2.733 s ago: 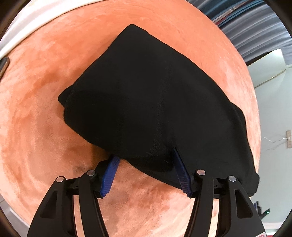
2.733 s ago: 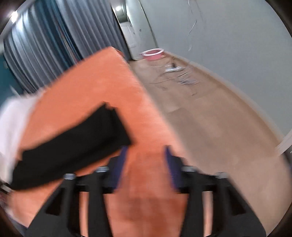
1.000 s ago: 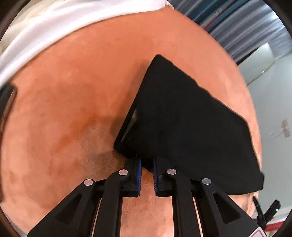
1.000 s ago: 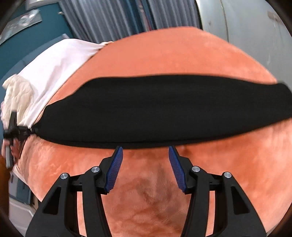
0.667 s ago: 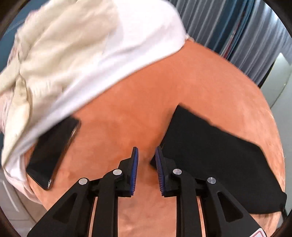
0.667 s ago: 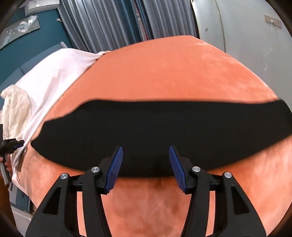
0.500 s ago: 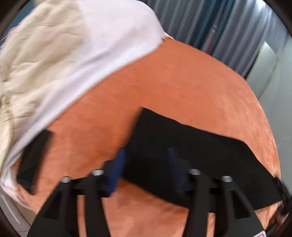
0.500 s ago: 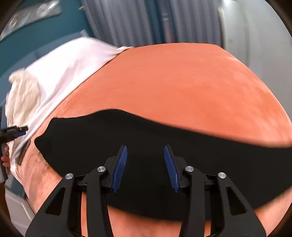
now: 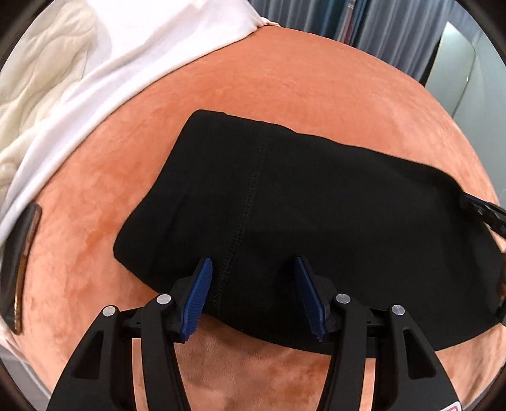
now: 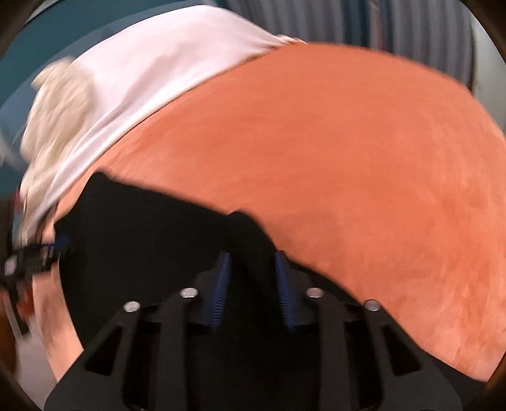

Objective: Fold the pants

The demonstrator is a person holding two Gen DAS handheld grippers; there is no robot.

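The black pants (image 9: 300, 202) lie folded in a long band on the orange blanket (image 9: 284, 82). My left gripper (image 9: 251, 268) is open, its blue pads on either side of a stitched seam at the near edge of the cloth, holding nothing. In the blurred right wrist view the pants (image 10: 142, 240) fill the lower left. My right gripper (image 10: 251, 264) has its jaws partly closed around a raised fold of the black cloth. The right gripper's tip also shows at the right edge of the left wrist view (image 9: 484, 211).
A white sheet (image 9: 132, 47) and cream quilt (image 9: 34, 95) lie at the back left. A dark phone (image 9: 22, 253) lies at the blanket's left edge. Grey curtains (image 9: 363, 22) hang behind. The left gripper and hand show at the right wrist view's left edge (image 10: 31, 253).
My left gripper let go of the pants' corner, drew back, opened and came down over the near edge. My right gripper moved onto the cloth and narrowed around a fold.
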